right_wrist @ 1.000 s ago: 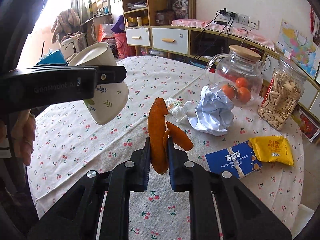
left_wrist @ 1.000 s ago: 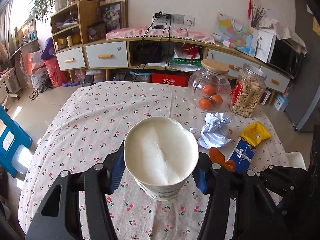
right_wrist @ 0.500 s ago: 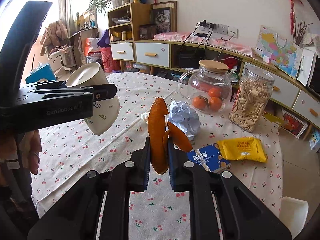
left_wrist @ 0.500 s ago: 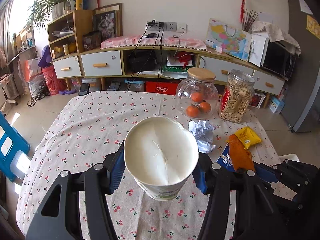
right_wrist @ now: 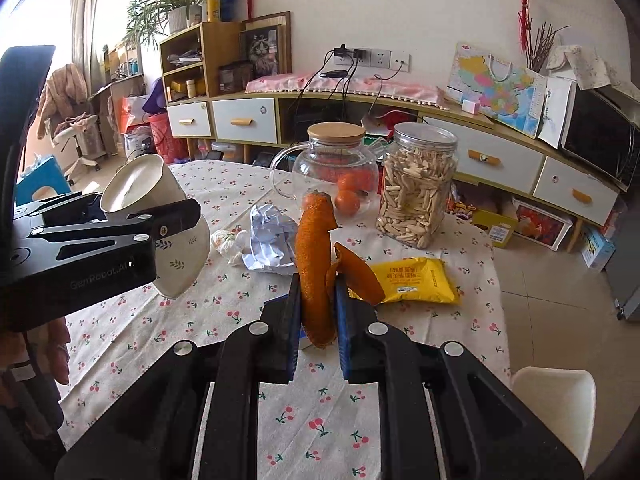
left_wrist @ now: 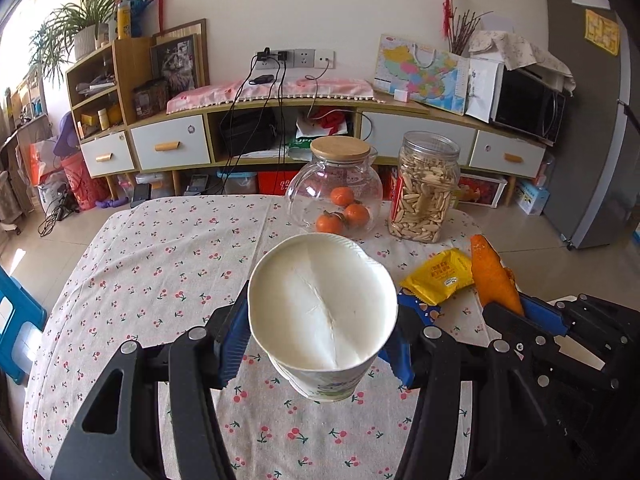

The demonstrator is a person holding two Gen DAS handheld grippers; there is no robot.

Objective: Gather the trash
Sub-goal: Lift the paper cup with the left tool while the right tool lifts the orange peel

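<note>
So from the left wrist view, the left gripper [left_wrist: 320, 344] is clamped around a paper cup [left_wrist: 322, 312], blue pads pressing on both sides of it, held up over the cherry-print tablecloth [left_wrist: 160, 272]. The jaws stand about halfway apart because the cup fills the gap. The cup looks empty from here, just the white inside with a crease, so I'd guess nothing has gone into it. Over at 3 o'clock the right gripper [left_wrist: 516, 312] pokes in with a strip of orange peel [left_wrist: 494, 276] sticking up out of it. Just beside that, at about 2 o'clock from the cup, a yellow snack packet [left_wrist: 438, 276] lies on the cloth.

Right wrist view: the right gripper [right_wrist: 318, 312] is pinched nearly closed on the orange peel [right_wrist: 314, 264], which stands up between the pads with a smaller flap curling off toward 3 o'clock. The cup [right_wrist: 160, 220] shows at 9 o'clock, tilted in the left gripper [right_wrist: 176, 216]. Left on the table: a crumpled paper ball [right_wrist: 272, 240] and a small white wad [right_wrist: 230, 242] at around 11 o'clock from the peel, plus the yellow packet [right_wrist: 414, 280] at 3 o'clock.

My read is it's early days: two bits picked up, no bin in sight, and at least three pieces to go.
</note>
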